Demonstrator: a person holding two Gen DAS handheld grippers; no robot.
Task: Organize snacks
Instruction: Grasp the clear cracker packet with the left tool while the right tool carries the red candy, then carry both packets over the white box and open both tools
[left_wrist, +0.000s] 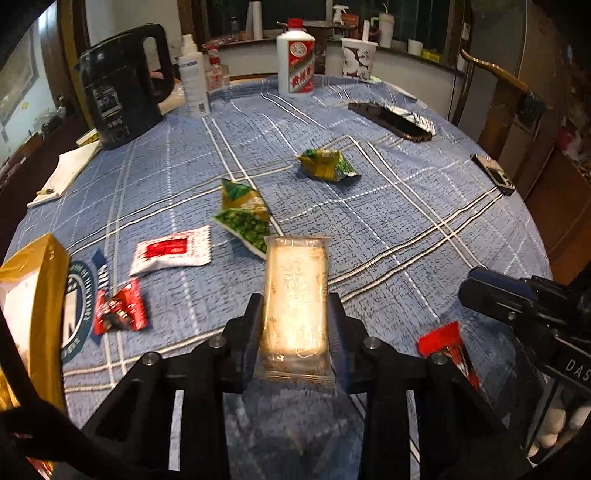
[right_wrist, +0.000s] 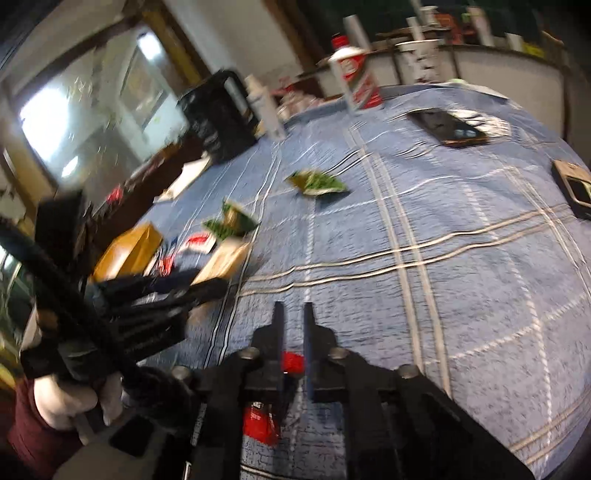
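The round tabletop (left_wrist: 406, 229), under a blue plaid cloth, carries most of the snacks loose, so the sorting looks barely begun. At nine o'clock in the left wrist view stands an open gold bag (left_wrist: 35, 295), probably the collecting place, though its contents cannot be seen. The left gripper (left_wrist: 295, 325) has its fingers pinching a clear-wrapped pale bar (left_wrist: 295, 295), lifted at six o'clock. Two green pea packets (left_wrist: 243, 218) (left_wrist: 327, 164) lie near the centre, a white-and-red sachet (left_wrist: 171, 251) and a red candy wrapper (left_wrist: 120, 312) toward eight o'clock. The right gripper (right_wrist: 293, 321) has its fingers nearly pressed together on a small red packet (right_wrist: 293, 361), held at six o'clock in its own view. Both held items await placing; four more remain.
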